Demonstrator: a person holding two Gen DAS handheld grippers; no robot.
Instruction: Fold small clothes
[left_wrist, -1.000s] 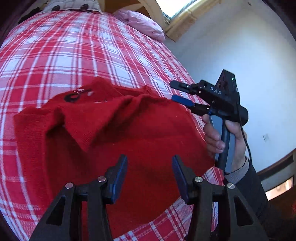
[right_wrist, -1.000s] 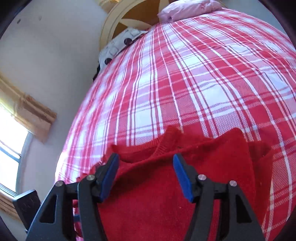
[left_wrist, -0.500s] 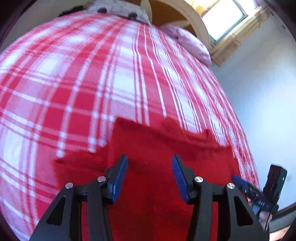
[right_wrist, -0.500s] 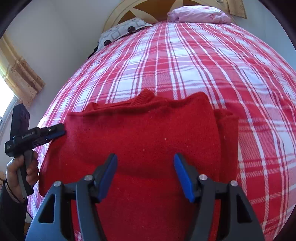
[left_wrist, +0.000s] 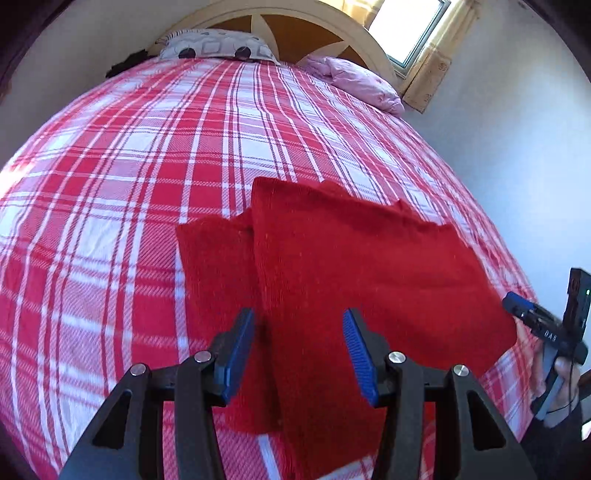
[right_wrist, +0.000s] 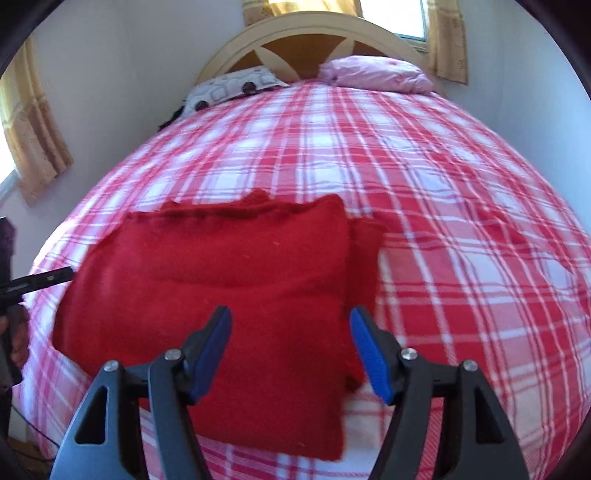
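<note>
The knitted sweater (left_wrist: 354, 266) is plain deep red, lying on a bedspread (left_wrist: 155, 177) checked in red, pink and white plaid. 1 pillow (left_wrist: 218, 46) is grey-white with dark round spots, the other pillow (left_wrist: 358, 83) pale pink, against a cream and brown headboard (right_wrist: 314, 40). Both tongs, left (left_wrist: 298, 354) and right (right_wrist: 291, 354), are black with blue pads; the curtains (right_wrist: 33, 147) are mustard yellow.

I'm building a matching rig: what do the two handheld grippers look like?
Both the left gripper and right gripper have black angular fingers with silver rivets and ribbed blue pads. The right one shows a black handle, white lettering and a thin cable. A dark sleeve is worn.
</note>
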